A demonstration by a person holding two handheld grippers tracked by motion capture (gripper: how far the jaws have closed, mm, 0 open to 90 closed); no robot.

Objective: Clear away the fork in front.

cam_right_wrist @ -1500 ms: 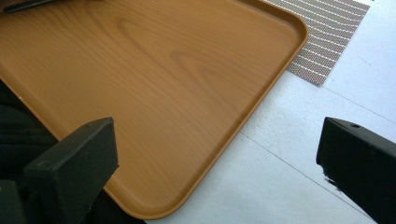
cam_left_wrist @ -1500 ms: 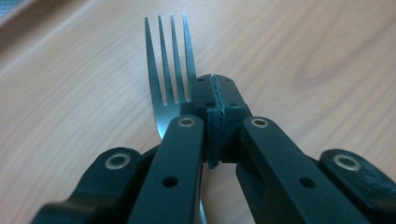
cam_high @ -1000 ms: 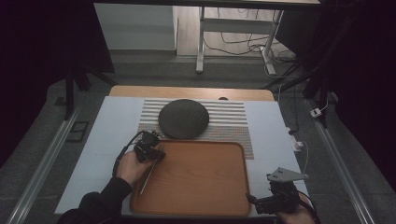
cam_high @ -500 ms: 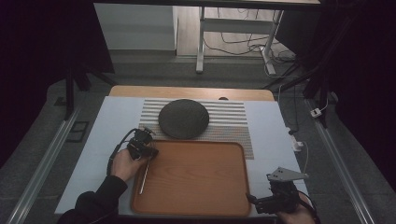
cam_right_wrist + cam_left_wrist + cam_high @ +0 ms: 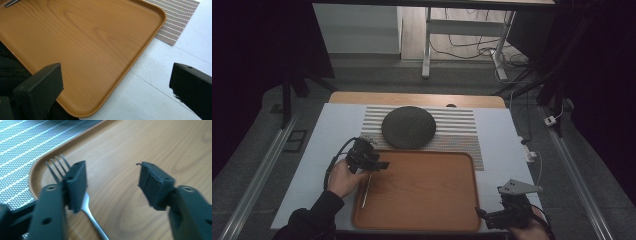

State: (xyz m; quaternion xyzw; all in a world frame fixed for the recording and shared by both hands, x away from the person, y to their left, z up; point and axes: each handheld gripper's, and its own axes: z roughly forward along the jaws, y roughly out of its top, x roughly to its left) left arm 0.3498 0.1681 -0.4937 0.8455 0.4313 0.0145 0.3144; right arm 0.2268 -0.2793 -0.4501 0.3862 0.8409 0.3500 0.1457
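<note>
Fork (image 5: 85,202) lies flat at the left edge of the tray (image 5: 437,200), tines toward the striped mat; left tool (image 5: 112,182) has just opened its jaws and holds nothing, right tool (image 5: 117,82) also apart. Likely light, stiff, slick steel, so pinch mid-handle across the narrow shaft.

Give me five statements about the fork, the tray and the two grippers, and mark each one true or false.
1. The fork lies on the wooden tray. True.
2. The left gripper is clamped on the fork. False: its jaws have just been opening and stand apart, with the fork lying under one jaw, not pinched between them.
3. The dark round plate sits on the tray. False: it rests on the striped mat beyond the tray.
4. The right gripper hangs open over the tray's near right corner, holding nothing. True.
5. The fork lies along the tray's right edge. False: in the high view it is at the left edge, near the left gripper.
</note>
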